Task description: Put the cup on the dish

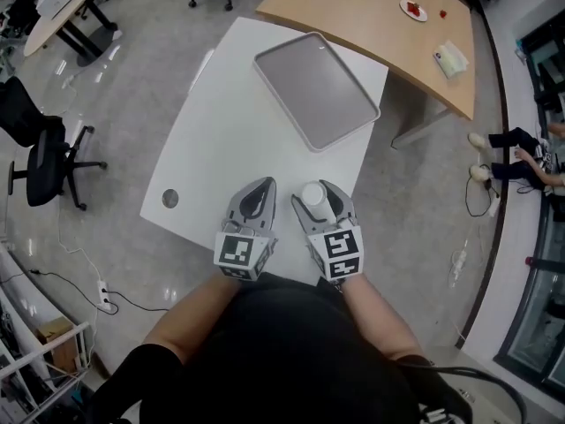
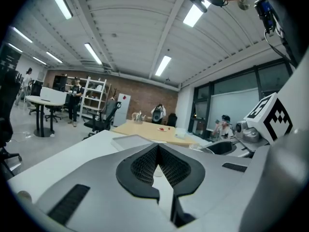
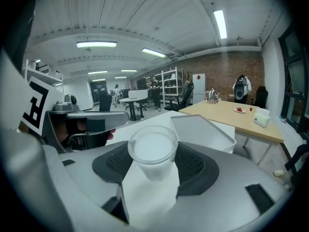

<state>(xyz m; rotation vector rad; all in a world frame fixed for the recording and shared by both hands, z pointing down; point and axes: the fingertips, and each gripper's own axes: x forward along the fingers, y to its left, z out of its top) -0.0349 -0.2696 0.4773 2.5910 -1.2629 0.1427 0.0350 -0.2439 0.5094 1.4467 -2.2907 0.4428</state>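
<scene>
Person's body [image 1: 291, 352] fills the bottom of the head view; just beyond, at the table's [image 1: 221, 140] near edge, left gripper [image 1: 259, 193] is clenched on nothing. Right gripper [image 1: 320, 203] grasps the clear cup [image 1: 312, 193] upright, well apart from the grey dish [image 1: 316, 89] at the far end. Left gripper view: jaws pressed together, empty, dish [image 2: 130, 140] ahead; right gripper view: cup [image 3: 152, 146] pinched partway down its wall between the jaws, dish [image 3: 203, 129] beyond. Likely trouble is a thin cup buckling or slipping under the squeeze, or its base clipping the dish's raised rim on a low approach and tipping.
</scene>
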